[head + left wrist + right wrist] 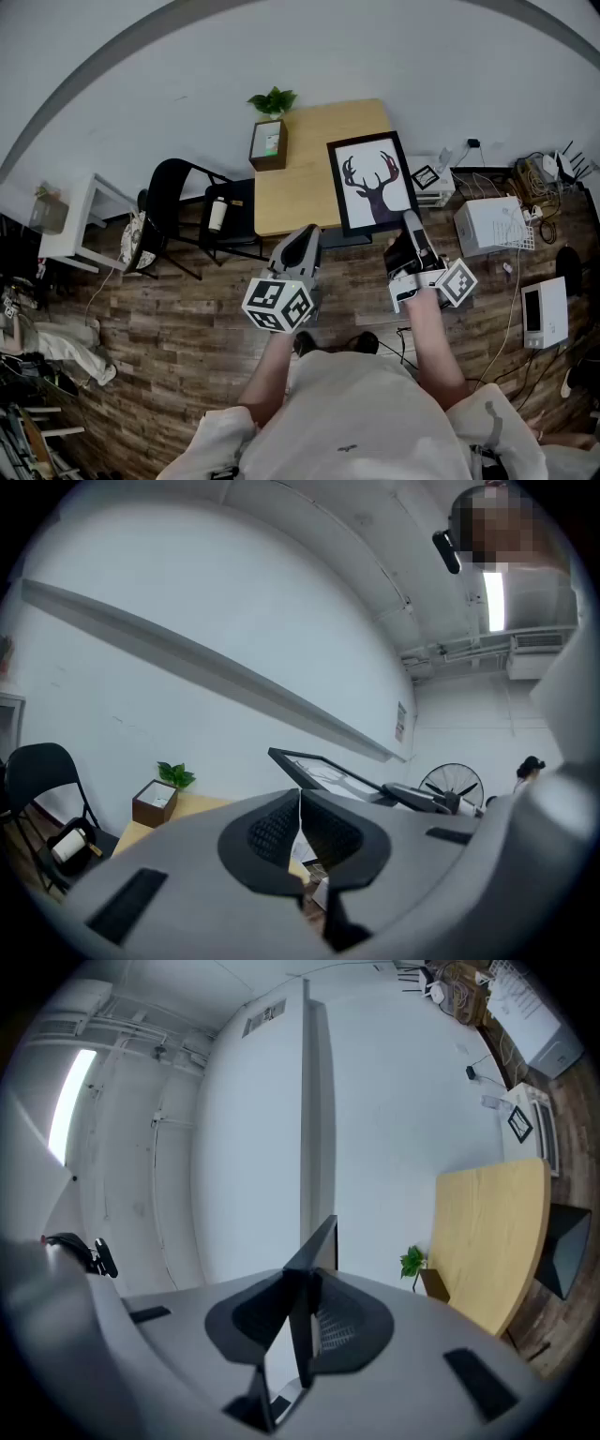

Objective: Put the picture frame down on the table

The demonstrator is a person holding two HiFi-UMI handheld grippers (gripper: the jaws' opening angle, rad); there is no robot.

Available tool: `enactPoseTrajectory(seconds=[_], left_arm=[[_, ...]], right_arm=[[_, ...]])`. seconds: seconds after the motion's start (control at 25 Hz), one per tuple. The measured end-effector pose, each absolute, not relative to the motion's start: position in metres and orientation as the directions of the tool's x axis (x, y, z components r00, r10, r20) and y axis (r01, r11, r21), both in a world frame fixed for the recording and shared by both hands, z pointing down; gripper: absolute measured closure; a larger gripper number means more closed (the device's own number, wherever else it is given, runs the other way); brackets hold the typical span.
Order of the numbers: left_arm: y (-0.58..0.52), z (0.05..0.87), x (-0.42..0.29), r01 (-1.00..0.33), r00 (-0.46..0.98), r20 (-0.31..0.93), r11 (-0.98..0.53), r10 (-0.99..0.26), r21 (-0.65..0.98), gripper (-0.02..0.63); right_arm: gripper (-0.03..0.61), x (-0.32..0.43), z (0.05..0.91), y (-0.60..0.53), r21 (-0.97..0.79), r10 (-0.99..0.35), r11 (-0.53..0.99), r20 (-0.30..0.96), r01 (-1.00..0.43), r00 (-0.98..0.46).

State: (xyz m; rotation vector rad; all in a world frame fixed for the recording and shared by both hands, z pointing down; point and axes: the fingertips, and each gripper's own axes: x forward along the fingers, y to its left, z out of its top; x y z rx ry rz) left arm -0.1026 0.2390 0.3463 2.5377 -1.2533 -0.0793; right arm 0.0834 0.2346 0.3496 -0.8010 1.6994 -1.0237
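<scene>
The plank floor [187, 309] runs under everything, and the pale wooden table [300, 169] stands against the white wall. A black chair [187, 211] sits at the table's left side, with a white roll [217, 214] on its seat. The picture frame [372, 183], black-edged and showing a deer's head with antlers, is over the table's right edge. It is up in the air and tilted, not lying on the tabletop (the left gripper view shows this most plainly). The right gripper [410, 217] is just off the table's near right corner. Its jaws are pinched on the frame's near edge, which stands as a thin dark slab between them. The left gripper [305, 234] is off the table's near edge, its jaws pressed together with nothing between. A white boxy appliance [489, 225] lies on the floor to the table's right. Smallest of all, a brown box with a green plant [269, 141] is at the table's far left corner.
</scene>
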Motion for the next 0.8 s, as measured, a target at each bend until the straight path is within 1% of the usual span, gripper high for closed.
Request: enactPoseTrajectory(seconds=[0.24, 0.44, 0.68, 0.8], left_arm=[[0.236, 0.348, -0.104, -0.774, 0.611, 0.101, -0.566, -0.785, 0.284, 0.606], [0.236, 0.349, -0.102, -0.776, 0.609, 0.101, -0.565, -0.787, 0.280, 0.606], [0.234, 0.352, -0.095, -0.788, 0.590, 0.097, -0.545, -0.802, 0.286, 0.606], [0.233, 0.354, -0.091, -0.794, 0.580, 0.100, -0.534, -0.808, 0.291, 0.606]], right_arm=[[0.517, 0.083, 0.343, 0.235, -0.890, -0.854, 0.448, -0.399, -0.085, -0.333], [0.517, 0.084, 0.344, 0.234, -0.890, -0.852, 0.449, -0.399, -0.082, -0.340], [0.517, 0.088, 0.349, 0.231, -0.891, -0.838, 0.454, -0.427, 0.000, -0.340], [0.517, 0.088, 0.350, 0.231, -0.892, -0.835, 0.452, -0.424, 0.000, -0.350]])
